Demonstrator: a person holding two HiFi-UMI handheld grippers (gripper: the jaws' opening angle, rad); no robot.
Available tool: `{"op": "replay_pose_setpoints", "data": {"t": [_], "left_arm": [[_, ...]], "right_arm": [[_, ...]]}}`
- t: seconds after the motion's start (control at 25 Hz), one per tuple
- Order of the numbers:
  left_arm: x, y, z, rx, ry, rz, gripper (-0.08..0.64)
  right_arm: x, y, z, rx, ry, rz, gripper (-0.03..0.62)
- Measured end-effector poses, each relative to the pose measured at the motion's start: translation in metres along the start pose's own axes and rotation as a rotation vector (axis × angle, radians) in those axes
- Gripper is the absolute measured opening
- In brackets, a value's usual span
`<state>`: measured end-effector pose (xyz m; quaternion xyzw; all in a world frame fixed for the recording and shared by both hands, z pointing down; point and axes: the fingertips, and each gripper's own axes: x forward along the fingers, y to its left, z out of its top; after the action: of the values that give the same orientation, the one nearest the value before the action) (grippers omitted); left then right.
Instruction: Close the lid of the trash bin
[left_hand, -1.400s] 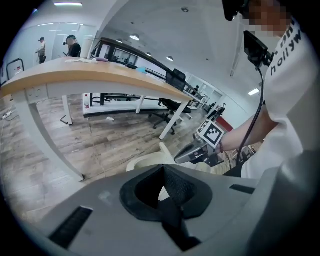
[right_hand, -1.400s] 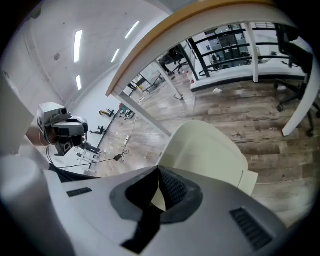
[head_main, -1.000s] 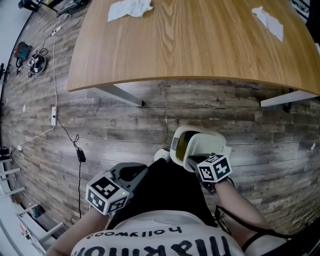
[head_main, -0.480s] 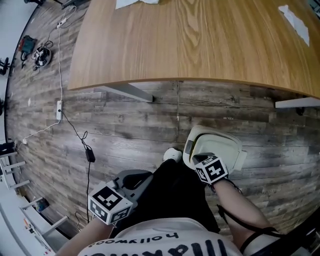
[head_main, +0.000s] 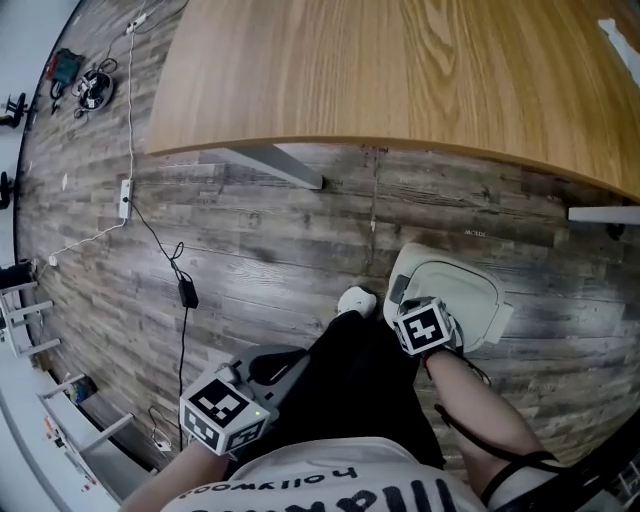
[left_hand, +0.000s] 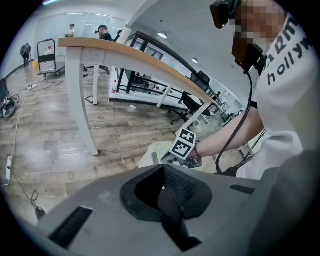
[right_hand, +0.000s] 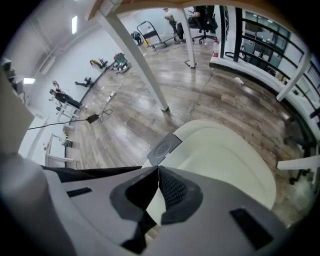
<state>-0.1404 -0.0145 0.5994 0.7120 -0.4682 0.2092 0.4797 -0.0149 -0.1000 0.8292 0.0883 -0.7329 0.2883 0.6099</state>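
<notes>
The trash bin (head_main: 455, 295) stands on the wood floor by my right leg, its cream lid (right_hand: 225, 160) lying flat and closed, with a grey latch plate (right_hand: 164, 148) at its near edge. My right gripper (head_main: 414, 306) rests over the lid's near edge, jaws shut with nothing held; its tips (right_hand: 159, 169) point at the lid. My left gripper (head_main: 272, 366) hangs by my left thigh, away from the bin, jaws (left_hand: 162, 167) shut and empty. From the left gripper view I see the bin (left_hand: 154, 153) and the right gripper's marker cube (left_hand: 183, 143).
A large wooden table (head_main: 400, 70) with white legs (head_main: 270, 165) stands just beyond the bin. A power strip (head_main: 125, 195), cables and a black adapter (head_main: 187, 292) lie on the floor at left. My white shoe (head_main: 355, 300) is beside the bin.
The lid was tilted up with the bin's inside showing; now it lies flat. My right gripper went down with it. The left gripper stayed put.
</notes>
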Motion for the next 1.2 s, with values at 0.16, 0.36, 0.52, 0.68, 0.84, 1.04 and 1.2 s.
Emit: {"op": "replay_pose_setpoints", "data": {"t": [0.16, 0.36, 0.52, 0.68, 0.84, 1.04, 1.2], "left_arm": [[-0.008, 0.007, -0.005, -0.018, -0.002, 0.010, 0.006], [-0.011, 0.019, -0.009, -0.034, -0.022, 0.023, 0.006], [-0.016, 0.018, -0.006, -0.037, -0.024, 0.011, 0.006], [-0.022, 0.007, 0.007, 0.008, -0.035, -0.023, 0.006], [-0.030, -0.015, 0.031, 0.049, -0.056, -0.044, 0.006], [-0.020, -0.046, 0.088, 0.236, -0.115, -0.130, 0.006], [-0.026, -0.072, 0.114, 0.320, -0.144, -0.161, 0.006]], "right_arm": [[0.008, 0.000, -0.002, 0.006, 0.070, -0.045, 0.011], [0.013, -0.001, -0.001, 0.016, 0.054, -0.040, 0.011], [0.010, 0.001, -0.003, 0.010, 0.005, -0.025, 0.011], [-0.029, -0.006, 0.004, 0.268, -0.117, 0.075, 0.011], [-0.078, -0.017, -0.012, 0.484, -0.192, 0.122, 0.011], [-0.161, -0.062, -0.031, 0.607, -0.341, 0.027, 0.011], [-0.240, -0.062, -0.048, 0.682, -0.490, 0.026, 0.011]]}}
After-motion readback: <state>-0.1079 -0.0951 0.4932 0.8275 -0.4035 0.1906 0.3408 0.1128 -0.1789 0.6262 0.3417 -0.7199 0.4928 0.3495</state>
